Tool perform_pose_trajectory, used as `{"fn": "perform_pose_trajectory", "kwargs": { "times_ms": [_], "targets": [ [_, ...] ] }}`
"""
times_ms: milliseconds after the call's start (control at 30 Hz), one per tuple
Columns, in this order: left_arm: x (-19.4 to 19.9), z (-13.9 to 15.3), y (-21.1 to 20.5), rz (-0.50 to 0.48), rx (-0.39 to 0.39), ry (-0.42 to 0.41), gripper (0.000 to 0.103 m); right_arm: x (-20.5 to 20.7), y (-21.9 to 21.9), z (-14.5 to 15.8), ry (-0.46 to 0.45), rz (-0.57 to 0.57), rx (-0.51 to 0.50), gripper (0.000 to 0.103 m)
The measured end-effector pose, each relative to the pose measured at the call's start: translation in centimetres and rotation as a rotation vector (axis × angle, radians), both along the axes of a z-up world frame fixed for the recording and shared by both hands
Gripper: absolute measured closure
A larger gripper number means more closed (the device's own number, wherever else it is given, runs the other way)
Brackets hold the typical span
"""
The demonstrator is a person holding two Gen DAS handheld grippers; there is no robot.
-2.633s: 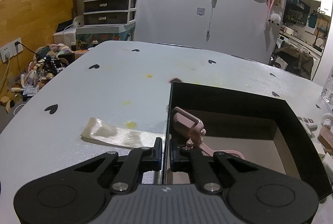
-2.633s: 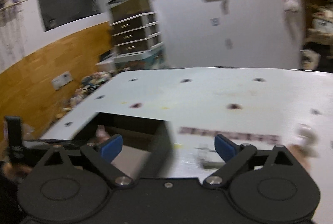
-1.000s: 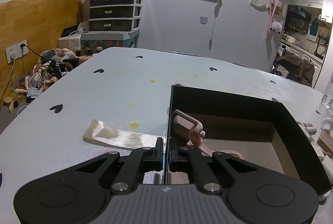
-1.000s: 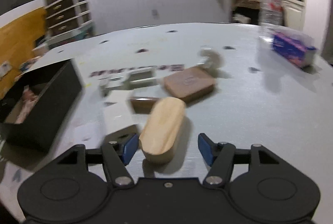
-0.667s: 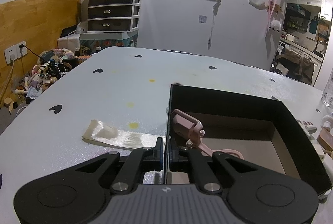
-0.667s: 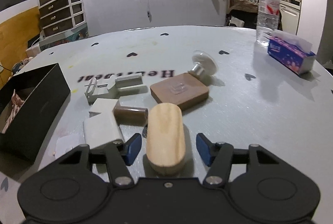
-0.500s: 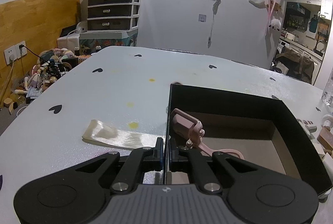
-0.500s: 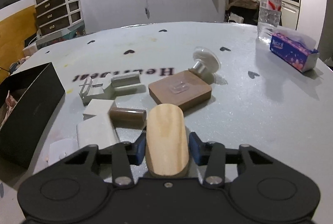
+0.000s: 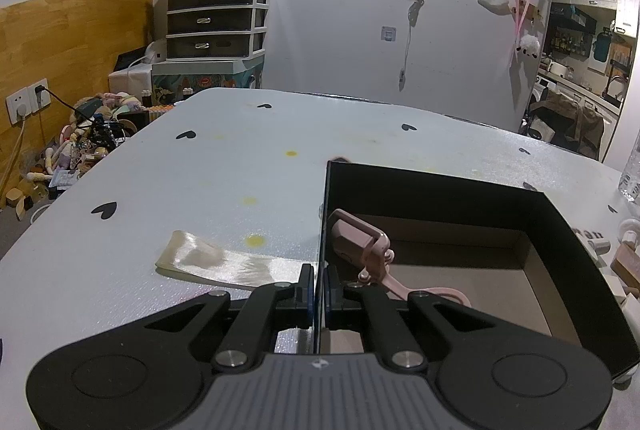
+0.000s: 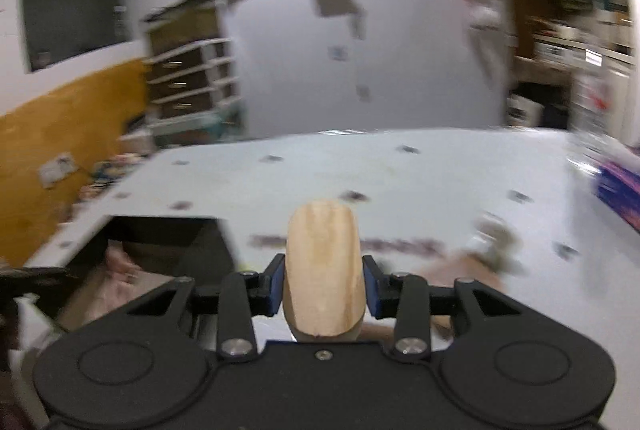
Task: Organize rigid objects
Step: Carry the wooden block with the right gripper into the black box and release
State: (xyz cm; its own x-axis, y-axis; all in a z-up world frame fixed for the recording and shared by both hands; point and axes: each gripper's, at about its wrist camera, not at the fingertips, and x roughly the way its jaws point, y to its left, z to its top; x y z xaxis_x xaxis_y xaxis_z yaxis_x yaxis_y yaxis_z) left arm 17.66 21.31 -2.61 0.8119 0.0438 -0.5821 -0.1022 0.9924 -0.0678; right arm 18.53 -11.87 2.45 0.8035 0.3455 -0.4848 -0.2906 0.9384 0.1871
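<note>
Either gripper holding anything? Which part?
Right gripper is shut on the wooden block, pads on its two long sides near the back end. Left gripper pinches the black box by its left wall.

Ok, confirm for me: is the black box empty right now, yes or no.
No: a pink tool lies inside the black box, near the wall that the left gripper is clamped on.
</note>
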Motion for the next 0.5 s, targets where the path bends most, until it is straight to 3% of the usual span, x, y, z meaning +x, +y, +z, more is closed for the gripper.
{"fn": "perform_pose_trajectory", "kwargs": {
  "times_ms": [200,500],
  "targets": [
    [0.1,0.0,0.0,0.0,0.001,0.0,0.098,2.5,7.7,1.2,0.033,0.238,-0.035,0.063],
    [0.4,-0.4,0.2,-0.013,-0.008,0.0,0.098,7.7,17.4,-2.4,0.233,0.343,-0.244,0.063]
  ]
}}
